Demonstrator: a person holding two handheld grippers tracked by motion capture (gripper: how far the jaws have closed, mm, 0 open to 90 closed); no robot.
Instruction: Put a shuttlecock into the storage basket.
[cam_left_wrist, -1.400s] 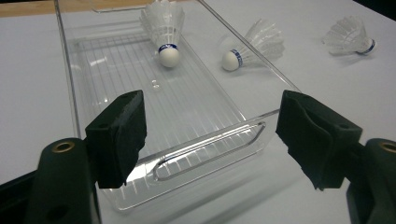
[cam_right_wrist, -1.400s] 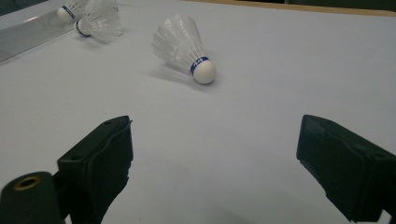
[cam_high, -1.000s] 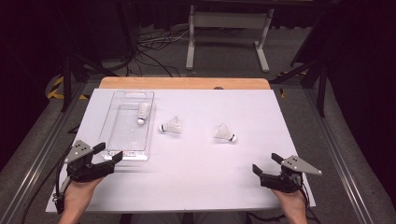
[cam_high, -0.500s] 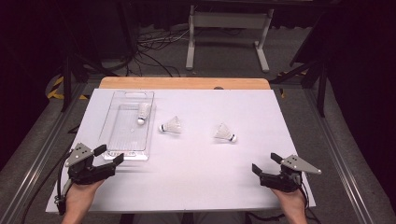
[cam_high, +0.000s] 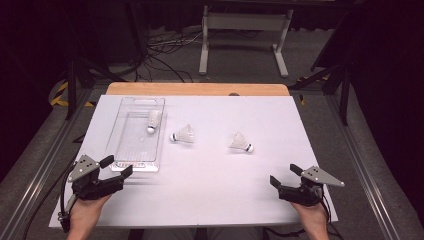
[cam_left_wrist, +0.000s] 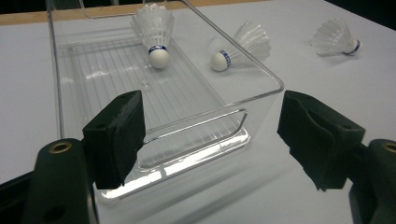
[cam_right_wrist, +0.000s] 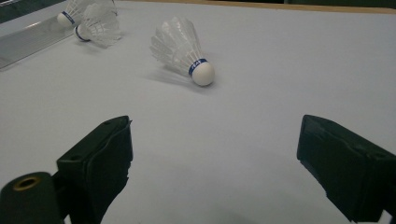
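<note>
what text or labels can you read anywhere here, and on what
Blue band of the nearest shuttlecock, right gripper view: light lettering, too blurred to read.
Blue bands of the shuttlecock in the clear tray and the middle shuttlecock: no letters readable.
Clear tray, table, grippers: no text visible.

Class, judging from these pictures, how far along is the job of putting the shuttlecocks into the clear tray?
Done: one shuttlecock lies in the clear tray. In hand: nothing; the left gripper and right gripper are both open at the table's near edge. Left: the middle shuttlecock and right shuttlecock lie on the white table.
</note>
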